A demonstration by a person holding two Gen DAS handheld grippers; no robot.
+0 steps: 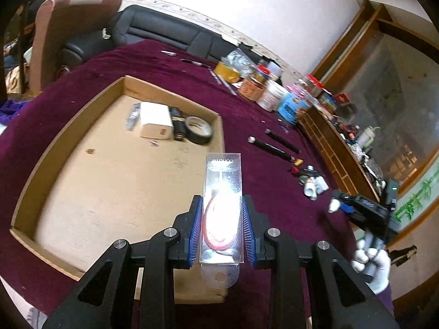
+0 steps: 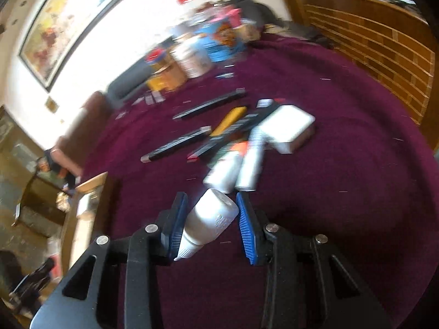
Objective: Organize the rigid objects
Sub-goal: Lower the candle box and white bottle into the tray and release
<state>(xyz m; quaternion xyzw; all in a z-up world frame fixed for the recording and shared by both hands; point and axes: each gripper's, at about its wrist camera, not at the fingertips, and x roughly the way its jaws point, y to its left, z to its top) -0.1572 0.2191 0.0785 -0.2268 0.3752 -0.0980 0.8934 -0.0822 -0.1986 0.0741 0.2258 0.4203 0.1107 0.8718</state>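
the left tongs (image 1: 221, 227) are closed on a clear plastic package (image 1: 222, 208) with a red coil inside, its sides pressed by the blue pads (image 1: 195, 230). the package is held upright along the fingers, over the near right corner of a shallow cardboard tray (image 1: 35, 170) that lies on the maroon-covered surface (image 1: 263, 126). at the far right of the tray a white box (image 1: 155, 122), a roll of black tape (image 1: 199, 129), a small dark object between them and a small clear item to the left of the box are seen close together. to the right of the tray, on the cloth, two dark sticks (image 1: 274, 144) lie side by side, and nearer a cluster of small white and red items (image 1: 311, 179) is gathered. jars and tins (image 1: 263, 86) are ranged along the far edge.

the right tongs (image 2: 210, 223) are gripping a white tube-like bottle (image 2: 211, 218), which sits tilted between the blue pads with its cap end pointing near-left; no earlier view is given. the same tongs are seen at the right in the left wrist view, carried by a white-gloved hand (image 1: 373, 260), a white item at their tip. just beyond the held bottle, two more white bottles (image 2: 233, 171) lie on the cloth touching each other, with a white box (image 2: 288, 128) to their far right and dark sticks and a yellow item further off. this view is blurred.
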